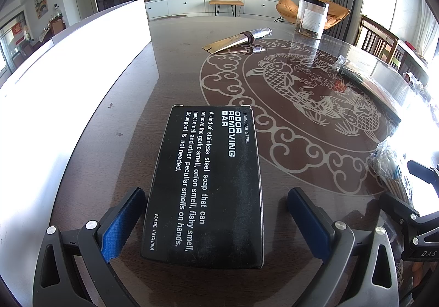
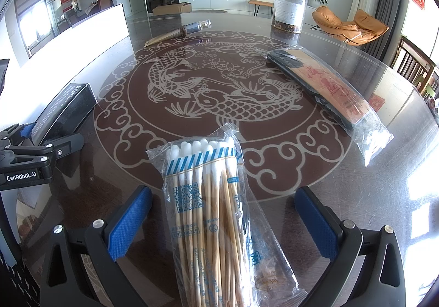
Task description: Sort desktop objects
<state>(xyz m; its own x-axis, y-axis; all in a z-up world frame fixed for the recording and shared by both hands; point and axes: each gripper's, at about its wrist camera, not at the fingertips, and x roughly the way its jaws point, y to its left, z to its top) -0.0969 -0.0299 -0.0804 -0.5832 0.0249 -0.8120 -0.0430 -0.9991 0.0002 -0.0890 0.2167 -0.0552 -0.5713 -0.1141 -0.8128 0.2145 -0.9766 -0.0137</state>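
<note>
A black box [image 1: 205,186] printed "Odor Removing Bar" lies flat on the dark table between the fingers of my left gripper [image 1: 216,222], which is open; its left pad [image 1: 120,224] is close beside the box, the right one stands apart. The box also shows in the right wrist view [image 2: 65,106]. A clear bag of cotton swabs [image 2: 211,213] lies between the fingers of my right gripper [image 2: 222,222], which is open and not touching it.
A bright white bin [image 1: 82,65] stands at the table's left. Farther off are a clear jar [image 2: 289,9], a slim tube on a paper sleeve [image 2: 189,28] and a plastic-wrapped flat pack [image 2: 329,90]. The left gripper's body [image 2: 33,158] is near my right one.
</note>
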